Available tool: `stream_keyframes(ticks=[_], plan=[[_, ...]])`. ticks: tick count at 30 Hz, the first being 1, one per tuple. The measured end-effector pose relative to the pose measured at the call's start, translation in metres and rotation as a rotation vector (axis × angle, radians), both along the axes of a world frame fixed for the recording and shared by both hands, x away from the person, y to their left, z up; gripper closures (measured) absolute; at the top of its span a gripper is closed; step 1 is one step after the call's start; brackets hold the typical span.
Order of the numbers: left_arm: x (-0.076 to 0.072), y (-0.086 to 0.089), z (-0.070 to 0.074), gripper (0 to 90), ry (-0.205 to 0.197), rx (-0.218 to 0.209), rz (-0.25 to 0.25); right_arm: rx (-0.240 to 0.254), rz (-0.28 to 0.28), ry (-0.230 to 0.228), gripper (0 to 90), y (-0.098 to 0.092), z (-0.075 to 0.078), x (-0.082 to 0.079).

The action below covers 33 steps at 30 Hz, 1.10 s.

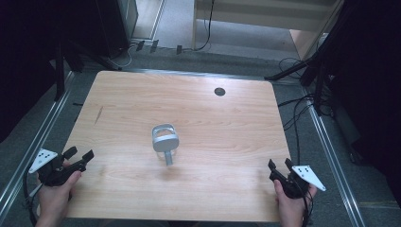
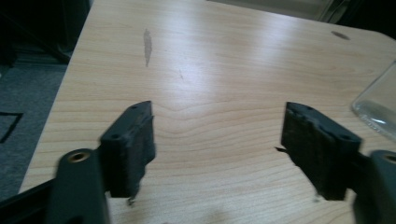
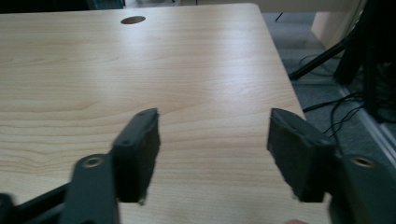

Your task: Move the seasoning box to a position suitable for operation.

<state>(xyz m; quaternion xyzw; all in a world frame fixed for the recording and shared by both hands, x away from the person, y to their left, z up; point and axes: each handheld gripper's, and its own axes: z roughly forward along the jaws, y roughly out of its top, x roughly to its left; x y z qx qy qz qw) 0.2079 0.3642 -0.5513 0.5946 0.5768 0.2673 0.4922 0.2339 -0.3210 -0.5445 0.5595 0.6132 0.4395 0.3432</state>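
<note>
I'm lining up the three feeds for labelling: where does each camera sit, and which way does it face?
High view: above the near edge, looking forward and down on the table and bottle; both hands, left claw, right claw.
Left gripper view: rides the left claw, facing across the table; bottle at right.
Right gripper view: rides the right claw, facing the far right corner.
Shared: the round hole.

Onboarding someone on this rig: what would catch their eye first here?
The clear jar with a grey lid, alone mid-table and apart from both grippers. Next, the left gripper at the near left corner and the right gripper at the near right, both open and empty. Then the round hole near the table's far edge.
</note>
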Motion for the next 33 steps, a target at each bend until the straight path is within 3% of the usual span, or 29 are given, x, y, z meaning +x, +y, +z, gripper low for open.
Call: stream_keyframes(ticks=[2, 3, 4, 6, 7, 12, 13, 17, 18, 22, 24, 25, 26, 27, 28, 29, 30, 33], plan=[[0.000, 0.000, 0.000, 37.1, -0.002, 0.003, 0.003, -0.011, -0.001, -0.008, 43.8, 0.002, 0.001, -0.001], [-0.001, -0.001, 0.000, 44.7, -0.010, 0.013, 0.013, 0.020, 0.024, -0.017, 53.5, 0.006, 0.002, -0.004], [-0.001, -0.001, 0.000, 51.6, -0.010, 0.013, 0.013, 0.020, 0.024, -0.017, 53.5, 0.006, 0.002, -0.004], [-0.003, -0.004, 0.001, 56.2, -0.024, 0.032, 0.019, 0.039, 0.055, -0.029, 62.5, 0.014, 0.007, -0.007], [-0.003, -0.006, 0.002, 64.8, -0.014, 0.046, 0.017, 0.054, 0.089, -0.039, 72.0, 0.026, 0.013, -0.009], [-0.004, -0.011, 0.005, 83.1, 0.013, 0.057, 0.013, 0.086, 0.173, -0.025, 89.4, 0.063, 0.024, -0.011], [-0.003, -0.015, 0.007, 85.3, 0.024, 0.019, -0.017, 0.093, 0.196, -0.016, 90.0, 0.072, 0.025, -0.010], [-0.001, -0.028, 0.010, 90.0, 0.037, 0.020, -0.060, 0.122, 0.272, 0.014, 90.0, 0.100, 0.025, -0.007], [0.000, -0.034, 0.012, 90.0, 0.034, 0.022, -0.075, 0.125, 0.332, 0.028, 90.0, 0.121, 0.026, -0.007], [0.005, -0.060, 0.020, 90.0, 0.025, 0.027, -0.149, 0.136, 0.435, 0.028, 90.0, 0.162, 0.031, -0.008], [0.009, -0.069, 0.022, 90.0, 0.027, 0.019, -0.172, 0.151, 0.474, 0.036, 90.0, 0.181, 0.034, -0.007], [0.009, -0.069, 0.022, 90.0, 0.027, 0.019, -0.172, 0.151, 0.474, 0.036, 90.0, 0.181, 0.034, -0.007], [0.013, -0.076, 0.023, 90.0, 0.031, 0.013, -0.186, 0.170, 0.512, 0.046, 90.0, 0.200, 0.034, -0.007], [0.013, -0.076, 0.023, 90.0, 0.031, 0.013, -0.186, 0.170, 0.512, 0.046, 90.0, 0.200, 0.034, -0.007], [0.015, -0.079, 0.024, 90.0, 0.032, 0.009, -0.195, 0.180, 0.546, 0.056, 90.0, 0.218, 0.032, -0.007], [0.017, -0.082, 0.024, 90.0, 0.034, 0.010, -0.205, 0.180, 0.546, 0.056, 90.0, 0.218, 0.032, -0.007], [0.021, -0.089, 0.025, 90.0, 0.040, 0.016, -0.224, 0.178, 0.583, 0.063, 90.0, 0.235, 0.030, -0.008], [0.026, -0.096, 0.026, 90.0, 0.045, 0.015, -0.246, 0.174, 0.616, 0.071, 90.0, 0.251, 0.029, -0.009]])
